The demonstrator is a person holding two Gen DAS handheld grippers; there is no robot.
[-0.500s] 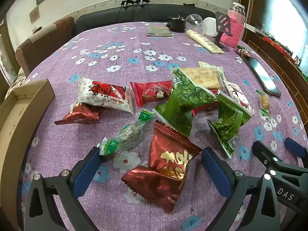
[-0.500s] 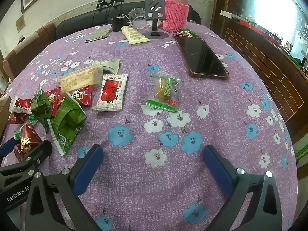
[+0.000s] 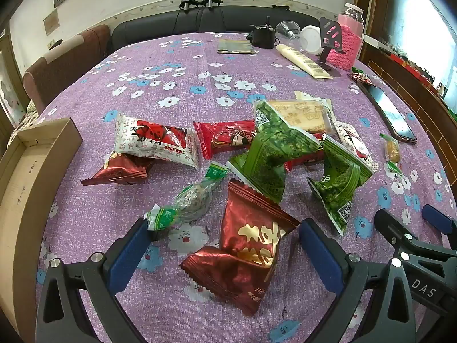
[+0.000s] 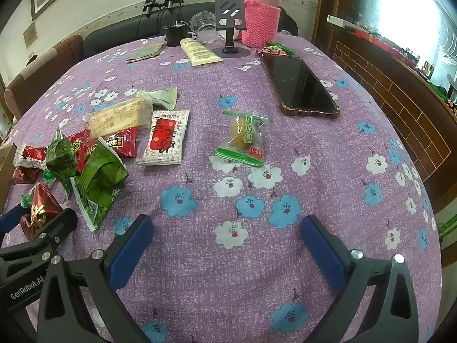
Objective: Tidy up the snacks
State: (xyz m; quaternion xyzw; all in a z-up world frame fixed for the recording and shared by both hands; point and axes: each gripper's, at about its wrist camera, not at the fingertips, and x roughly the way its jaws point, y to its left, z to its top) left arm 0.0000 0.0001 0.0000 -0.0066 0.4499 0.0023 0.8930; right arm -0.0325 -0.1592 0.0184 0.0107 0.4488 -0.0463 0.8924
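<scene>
Over the dark red snack packet (image 3: 245,245), both tongs (image 3: 225,243) (image 4: 225,243) remain spread apart, unmoved.

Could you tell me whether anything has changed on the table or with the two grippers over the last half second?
Nothing has visibly changed. The left gripper is open as before, with the dark red snack packet between its jaws but not gripped; the right gripper is open as before over bare tablecloth. None of the snacks has moved.

Home (sofa (image 3: 200,23), floral tablecloth (image 3: 171,65))
</scene>
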